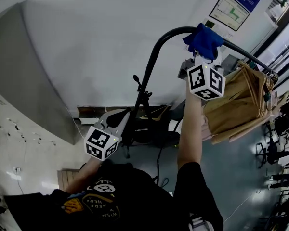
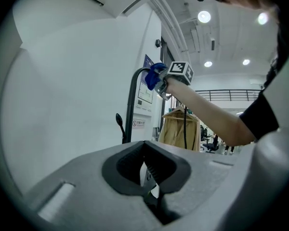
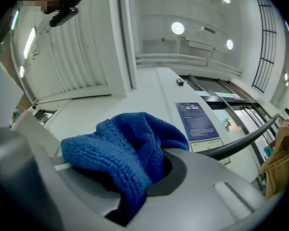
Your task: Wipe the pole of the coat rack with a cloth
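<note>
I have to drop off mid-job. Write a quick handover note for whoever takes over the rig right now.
Right gripper: raised overhead, jaws shut on the blue cloth.
Left gripper: held low, jaws shut, nothing between them.
Coat rack pole: black. The cloth is at its top bend, beside the tan coats.
Done: cloth gripped and up at the pole. How much has been wiped cannot be told.
Left: probably wipe down the upright section.

Blue cloth (image 1: 203,40), black pole (image 1: 151,64)
</note>
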Motion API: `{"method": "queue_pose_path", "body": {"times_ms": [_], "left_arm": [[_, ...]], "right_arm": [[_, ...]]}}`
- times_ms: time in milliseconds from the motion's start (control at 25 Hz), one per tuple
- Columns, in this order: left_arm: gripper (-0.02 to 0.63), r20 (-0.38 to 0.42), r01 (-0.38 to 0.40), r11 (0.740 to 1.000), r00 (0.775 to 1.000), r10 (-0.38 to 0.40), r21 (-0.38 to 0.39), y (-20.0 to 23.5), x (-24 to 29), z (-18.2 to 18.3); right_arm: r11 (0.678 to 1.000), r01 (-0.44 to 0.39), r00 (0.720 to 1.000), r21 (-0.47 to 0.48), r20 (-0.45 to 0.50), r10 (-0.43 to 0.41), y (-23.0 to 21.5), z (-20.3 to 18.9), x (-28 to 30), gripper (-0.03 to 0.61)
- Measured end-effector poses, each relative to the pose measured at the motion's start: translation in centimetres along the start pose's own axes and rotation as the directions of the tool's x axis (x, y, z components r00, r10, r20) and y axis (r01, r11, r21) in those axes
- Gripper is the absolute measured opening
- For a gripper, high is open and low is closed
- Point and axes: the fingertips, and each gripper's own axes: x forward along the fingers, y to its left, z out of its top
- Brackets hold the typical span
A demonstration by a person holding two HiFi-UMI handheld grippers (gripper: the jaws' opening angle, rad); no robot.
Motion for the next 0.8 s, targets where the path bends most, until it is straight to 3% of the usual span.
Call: {"method": "queue_pose_path", "body": {"times_ms": [120, 280, 360, 520, 600, 680, 720, 760, 800], "left_arm": [[0.002, -0.003, 0.034, 0.999, 0.999, -0.034, 0.014, -0.8, 0.7, 0.2], [0.002, -0.004, 0.055, 0.998, 0.998, -0.055, 0.017, -1.2, 1.2, 0.1], [0.002, -0.008, 0.061, 0.998, 0.998, -0.061, 0.014, -1.5, 1.4, -0.1], [0.002, -0.019, 0.071, 0.998, 0.997, -0.071, 0.001, -1.6, 1.7, -0.8], [0.002, -0.023, 0.076, 0.997, 0.997, -0.076, -0.008, -1.7, 2.0, -0.9], [0.002, -0.025, 0.083, 0.996, 0.996, -0.083, -0.016, -1.7, 2.4, -1.0], [0.002, -0.026, 0.086, 0.996, 0.996, -0.087, -0.018, -1.8, 2.6, -1.0], [0.002, -0.027, 0.090, 0.996, 0.996, -0.090, -0.020, -2.0, 2.8, -1.1], [0.002, -0.028, 0.091, 0.996, 0.995, -0.092, -0.021, -2.1, 3.0, -1.1]], "right_arm": [[0.986, -0.160, 0.987, -0.040, 0.021, 0.161, 5.6, -0.8, -0.2, 0.023], [0.919, -0.394, 0.918, -0.014, -0.063, 0.392, 12.1, -5.3, -3.2, 0.025], [0.913, -0.407, 0.906, 0.008, -0.120, 0.405, 13.0, -8.6, -5.6, 0.025], [0.944, -0.312, 0.901, 0.108, -0.280, 0.330, 11.6, -16.6, -11.1, 0.023], [0.953, -0.277, 0.845, 0.121, -0.442, 0.301, 10.9, -21.6, -13.9, 0.018], [0.955, -0.282, 0.734, 0.097, -0.619, 0.280, 10.5, -26.6, -16.4, 0.018], [0.952, -0.291, 0.693, 0.101, -0.663, 0.282, 10.4, -28.1, -17.3, 0.020], [0.948, -0.294, 0.677, 0.120, -0.675, 0.295, 10.5, -28.7, -18.1, 0.021], [0.946, -0.289, 0.679, 0.148, -0.665, 0.312, 10.5, -28.6, -18.9, 0.021]]}}
